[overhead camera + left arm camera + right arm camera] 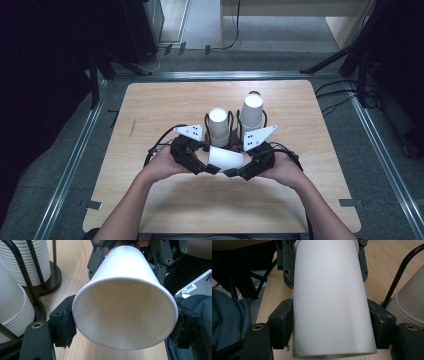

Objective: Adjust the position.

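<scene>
While both the left gripper (214, 169) and right gripper (231, 173) pinch the white paper cup (226, 158) lying sideways between them above the wooden table (150, 110), squeezing harder risks crumpling its thin wall.

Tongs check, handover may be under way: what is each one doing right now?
Left tongs: closed on the paper cup at its open rim.
Right tongs: closed on the same paper cup, at its base end.
</scene>
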Demonstrator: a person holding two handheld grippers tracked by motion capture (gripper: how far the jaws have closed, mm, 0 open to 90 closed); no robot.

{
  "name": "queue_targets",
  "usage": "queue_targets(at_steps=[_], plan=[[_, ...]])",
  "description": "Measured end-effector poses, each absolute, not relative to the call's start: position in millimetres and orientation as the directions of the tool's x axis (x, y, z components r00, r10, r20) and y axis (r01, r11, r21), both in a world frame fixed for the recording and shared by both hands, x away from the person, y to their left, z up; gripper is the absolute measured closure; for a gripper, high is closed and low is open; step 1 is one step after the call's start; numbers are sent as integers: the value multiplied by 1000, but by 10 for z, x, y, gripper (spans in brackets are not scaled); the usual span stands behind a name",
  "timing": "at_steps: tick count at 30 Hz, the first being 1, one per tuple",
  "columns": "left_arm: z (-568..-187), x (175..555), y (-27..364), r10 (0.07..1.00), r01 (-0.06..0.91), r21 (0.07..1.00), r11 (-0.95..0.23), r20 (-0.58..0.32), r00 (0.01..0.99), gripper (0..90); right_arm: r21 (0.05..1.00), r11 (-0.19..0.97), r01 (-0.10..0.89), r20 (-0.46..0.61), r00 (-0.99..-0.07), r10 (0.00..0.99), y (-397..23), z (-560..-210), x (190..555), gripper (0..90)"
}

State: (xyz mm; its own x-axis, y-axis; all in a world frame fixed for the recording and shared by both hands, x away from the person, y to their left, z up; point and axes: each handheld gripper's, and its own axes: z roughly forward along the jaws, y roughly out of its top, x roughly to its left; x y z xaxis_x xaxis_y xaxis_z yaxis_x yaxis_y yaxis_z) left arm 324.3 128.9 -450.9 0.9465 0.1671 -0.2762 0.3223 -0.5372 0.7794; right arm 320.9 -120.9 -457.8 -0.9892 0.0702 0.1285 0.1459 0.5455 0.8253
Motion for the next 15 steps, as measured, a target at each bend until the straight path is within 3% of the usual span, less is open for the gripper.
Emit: queue_targets(at_steps=[6, 10, 15], plan=[[-4501, 3248, 1295, 166, 322, 779, -538, -276, 947, 236, 827, 542, 150, 132, -989, 73, -1209, -4576, 3209, 316], [-4493, 3255, 1313, 176, 328, 778, -537, -277, 945, 236, 823, 545, 161, 127, -987, 100, -1200, -4587, 3210, 226], [-4405, 3280, 1367, 190, 328, 774, -542, -267, 945, 235, 817, 549, 176, 134, -984, 116, -1218, -4586, 3219, 214]])
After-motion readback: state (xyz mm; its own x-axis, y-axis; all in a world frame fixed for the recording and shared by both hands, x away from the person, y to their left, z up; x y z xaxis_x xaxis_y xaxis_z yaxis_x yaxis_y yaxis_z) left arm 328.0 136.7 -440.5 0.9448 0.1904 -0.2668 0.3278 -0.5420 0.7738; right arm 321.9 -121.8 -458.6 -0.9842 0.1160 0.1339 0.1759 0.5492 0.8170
